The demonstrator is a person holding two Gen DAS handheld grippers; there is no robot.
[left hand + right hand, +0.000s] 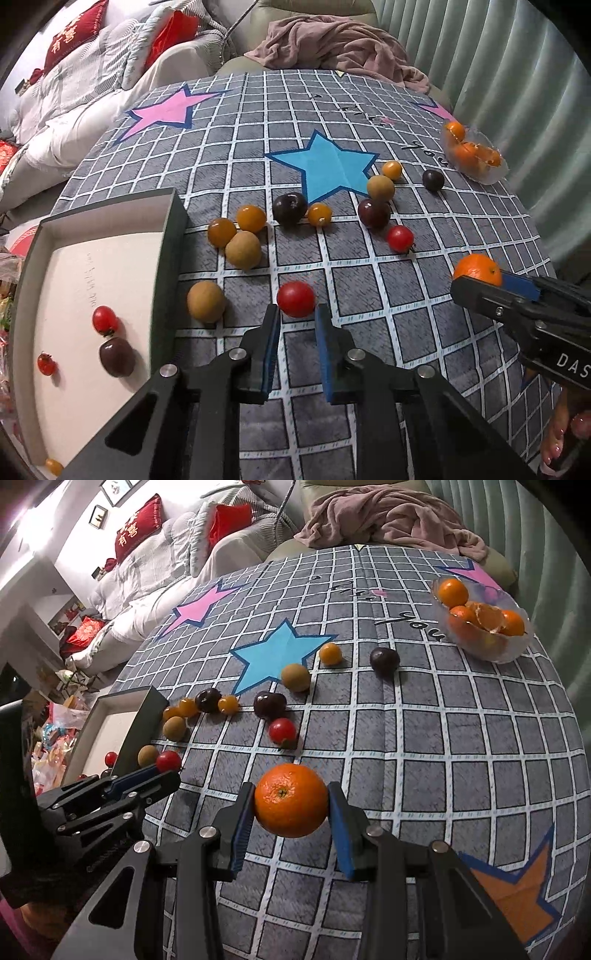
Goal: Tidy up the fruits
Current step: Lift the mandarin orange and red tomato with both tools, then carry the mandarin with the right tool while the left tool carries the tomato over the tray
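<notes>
L gripper (296,314) – clamped on red tomato (296,299), just right of tray (173,236) wall | R gripper (291,805) – orange (291,800) gripped betw. pads, well right of tray | tray – 2 tomatoes + dark plum (116,356) seen inside | loose fruit spread on cloth (369,280) right of tray

Left gripper (297,315): matte black angular linkage arms, triangular cut-outs in outer arms, round silver pivot pins at joints, two flat fingers lined with ribbed blue pads (271,354). Right gripper (291,805): same build, black plastic frame, silver pins, blue ribbed pads (341,834) on inner finger faces. Seen from the side in left wrist view: small screws along black finger body, white lettering "DAS" on housing, cut off at frame edge. Person's hand (565,441) at lower right edge, pink polished nails.
</notes>
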